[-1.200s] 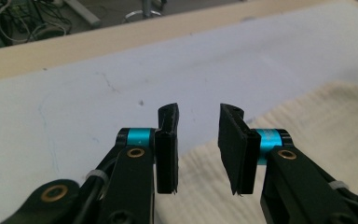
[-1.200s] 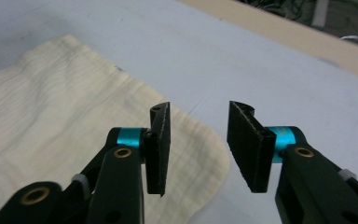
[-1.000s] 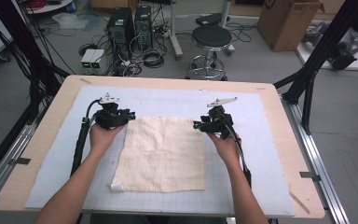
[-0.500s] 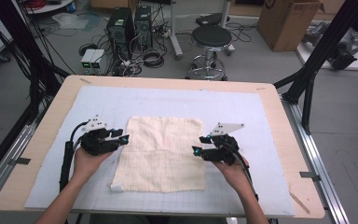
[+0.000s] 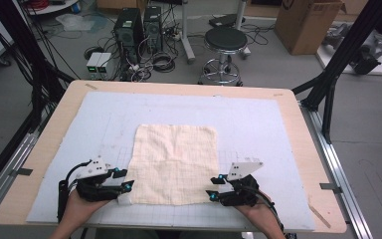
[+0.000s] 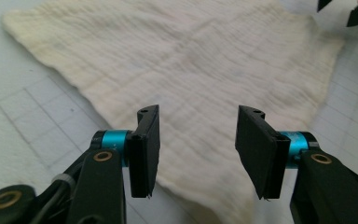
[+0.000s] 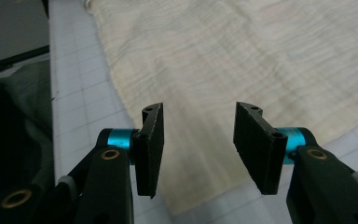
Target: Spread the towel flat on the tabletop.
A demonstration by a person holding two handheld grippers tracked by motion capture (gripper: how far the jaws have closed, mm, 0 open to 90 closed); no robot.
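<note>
High view: you have the left gripper (image 5: 124,180) and right gripper (image 5: 212,187) at the near corners of the cream cloth (image 5: 175,162), spread flat on the white mat (image 5: 258,129). Left gripper view: jaws have just been opening, empty, over the cloth's corner. Right gripper view: jaws apart, nothing held. Next, likely pinch both corners to fold.

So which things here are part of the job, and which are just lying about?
Part of the job:
- cloth
- left gripper, open at its near corner
- right gripper, open at the other near corner

Lying about:
- stool
- cardboard box
- computer towers
</note>
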